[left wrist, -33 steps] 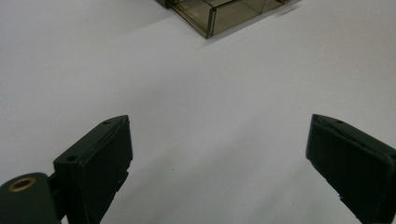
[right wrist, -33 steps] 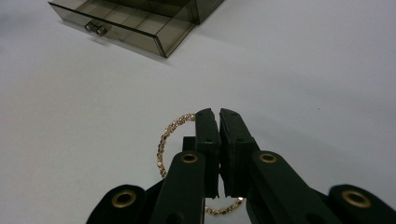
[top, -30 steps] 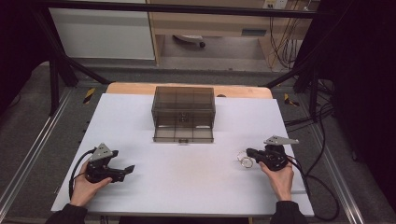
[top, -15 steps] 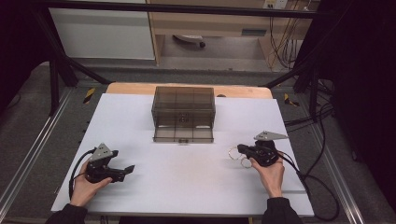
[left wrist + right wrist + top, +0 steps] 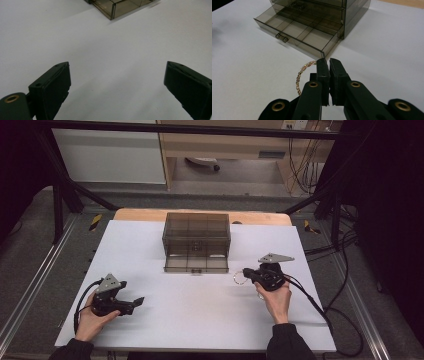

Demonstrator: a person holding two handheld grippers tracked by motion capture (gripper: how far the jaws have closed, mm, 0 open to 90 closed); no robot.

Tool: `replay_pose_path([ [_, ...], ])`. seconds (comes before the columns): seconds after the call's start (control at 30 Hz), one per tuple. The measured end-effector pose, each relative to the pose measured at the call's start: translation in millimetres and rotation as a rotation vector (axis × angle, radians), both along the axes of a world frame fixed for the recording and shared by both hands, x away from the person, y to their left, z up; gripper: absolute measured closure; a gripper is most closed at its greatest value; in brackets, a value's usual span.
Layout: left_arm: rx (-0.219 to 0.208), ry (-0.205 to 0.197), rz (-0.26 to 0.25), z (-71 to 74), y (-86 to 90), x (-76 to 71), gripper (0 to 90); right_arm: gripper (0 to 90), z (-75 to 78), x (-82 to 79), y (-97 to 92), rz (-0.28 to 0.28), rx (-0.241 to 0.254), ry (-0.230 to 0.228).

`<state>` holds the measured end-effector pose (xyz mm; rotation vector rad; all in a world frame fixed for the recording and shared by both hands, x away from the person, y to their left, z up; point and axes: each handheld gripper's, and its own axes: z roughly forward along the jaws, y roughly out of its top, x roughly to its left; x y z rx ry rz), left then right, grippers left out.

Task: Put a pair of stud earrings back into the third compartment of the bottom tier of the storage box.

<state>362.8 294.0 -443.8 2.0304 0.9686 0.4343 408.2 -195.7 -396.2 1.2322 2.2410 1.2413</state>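
A smoky clear drawer box (image 5: 196,231) stands at the table's back middle, its bottom drawer (image 5: 196,264) pulled out. My right gripper (image 5: 246,273) is to the right of that drawer, shut on a gold chain bracelet (image 5: 239,278). In the right gripper view the bracelet (image 5: 301,73) hangs left of the closed jaws (image 5: 329,61), just short of the divided drawer (image 5: 297,31). My left gripper (image 5: 137,302) rests open near the front left, with only bare table between its jaws (image 5: 117,65).
The white table top (image 5: 200,315) has a wooden strip along its far edge. Cables trail from both grippers; the right one runs off the table's right side. A corner of the drawer (image 5: 117,7) sits far ahead of the left gripper.
My right gripper has moved left and forward with the bracelet, closer to the open drawer. The left gripper has stayed where it was.
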Motion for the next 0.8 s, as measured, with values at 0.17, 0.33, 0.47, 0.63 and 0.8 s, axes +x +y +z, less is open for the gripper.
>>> replay_pose_path([
  [0.17, 0.002, 0.0, 0.007, -0.2, 0.1, 0.1, 6.9, 87.2, 0.8, 4.7, 10.0, 0.005, 0.006, -0.006],
  [0.33, 0.014, -0.001, 0.008, -1.4, -1.2, 0.2, 7.0, 87.2, 4.3, 9.4, 20.1, 0.006, 0.003, -0.012],
  [0.47, 0.021, 0.001, 0.012, -3.0, -2.8, 0.6, 6.9, 87.2, 6.3, 14.7, 27.0, 0.0, 0.008, -0.018],
  [0.63, 0.023, 0.001, 0.013, -3.3, -2.3, 0.6, 6.9, 87.1, 6.2, 22.5, 36.7, -0.003, 0.006, -0.021],
  [0.8, 0.019, -0.003, 0.013, -2.3, -1.6, 0.2, 6.9, 87.2, 4.8, 32.1, 46.7, -0.018, 0.004, -0.02],
])
